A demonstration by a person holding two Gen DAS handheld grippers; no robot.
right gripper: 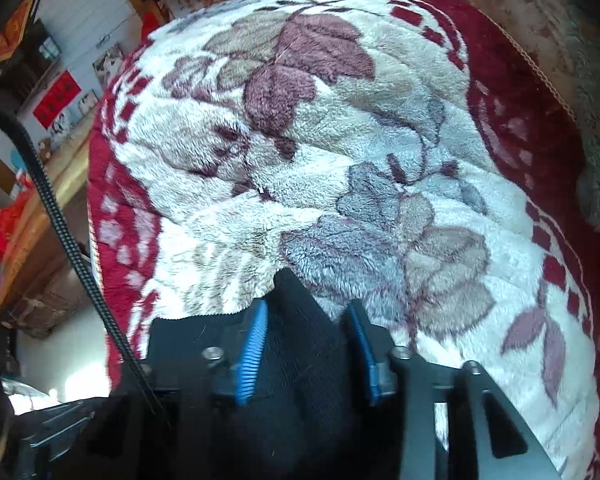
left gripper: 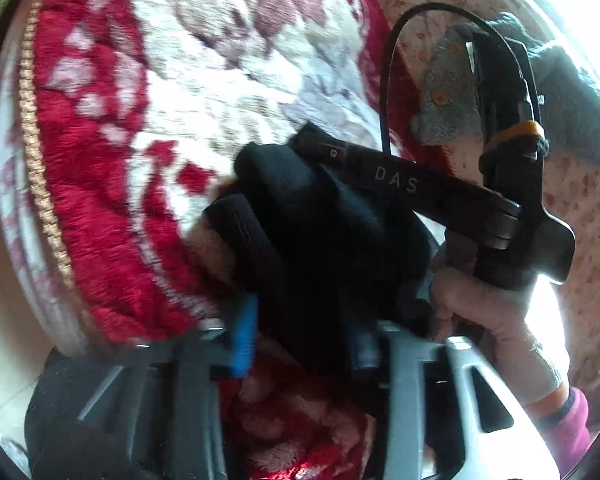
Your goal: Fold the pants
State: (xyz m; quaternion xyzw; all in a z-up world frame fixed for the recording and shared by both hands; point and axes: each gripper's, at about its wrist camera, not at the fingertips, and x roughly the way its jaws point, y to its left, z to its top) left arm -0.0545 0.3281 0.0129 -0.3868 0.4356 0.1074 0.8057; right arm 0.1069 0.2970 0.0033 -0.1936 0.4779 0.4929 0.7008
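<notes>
Right wrist view: right gripper (right gripper: 308,344) clamped on black pants (right gripper: 296,376) bunched between blue pads (right gripper: 254,344), floral blanket (right gripper: 320,140) beyond, shelves far left. Left wrist view only: left gripper (left gripper: 304,332) pinching the same black fabric, gloved hand (left gripper: 496,312) on the other tool, grey garment (left gripper: 448,92) behind.

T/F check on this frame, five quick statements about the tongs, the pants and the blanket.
1. The right tongs pinch black pants fabric. True.
2. The pants are light blue denim. False: they are black.
3. The blanket has a red border and a leaf pattern. True.
4. The left tongs have nothing between them. False: bunched black fabric sits between their blue pads.
5. The grey garment with a button lies on top of the pants. False: it lies apart, off the blanket's edge.
</notes>
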